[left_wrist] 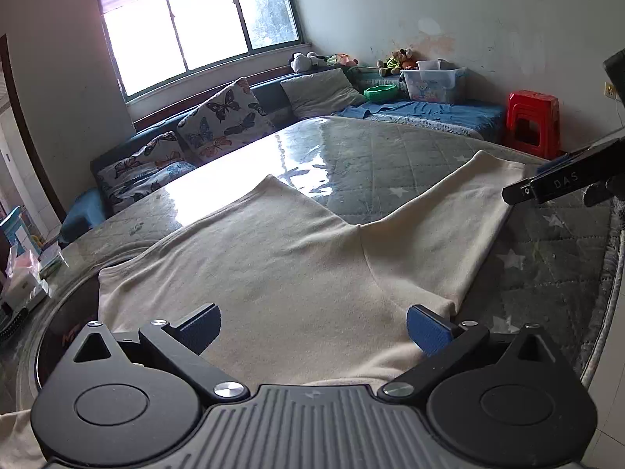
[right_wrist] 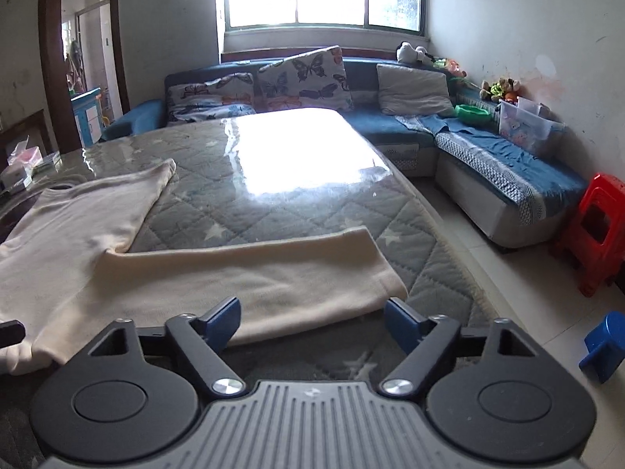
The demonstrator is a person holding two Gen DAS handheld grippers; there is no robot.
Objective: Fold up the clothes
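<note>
Left wrist view: the left gripper (left_wrist: 312,328) is hovering low, jaws spread wide, over the cream knit garment (left_wrist: 273,258) lying flat on the quilted grey table cover (left_wrist: 390,164).

Right wrist view: the right gripper (right_wrist: 312,318) is hovering, jaws wide, facing the garment's sleeve (right_wrist: 273,273).

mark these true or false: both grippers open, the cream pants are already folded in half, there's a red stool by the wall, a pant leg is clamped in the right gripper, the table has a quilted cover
1. Both grippers are open. True: the left gripper and right gripper both have their jaws spread.
2. The cream pants are folded in half. False: they lie flat with both legs spread apart.
3. A red stool stands by the wall. True.
4. The right gripper clamps a pant leg. False: it grips nothing; the leg lies just ahead of its fingers.
5. The table has a quilted cover. True: grey, with stars.
</note>
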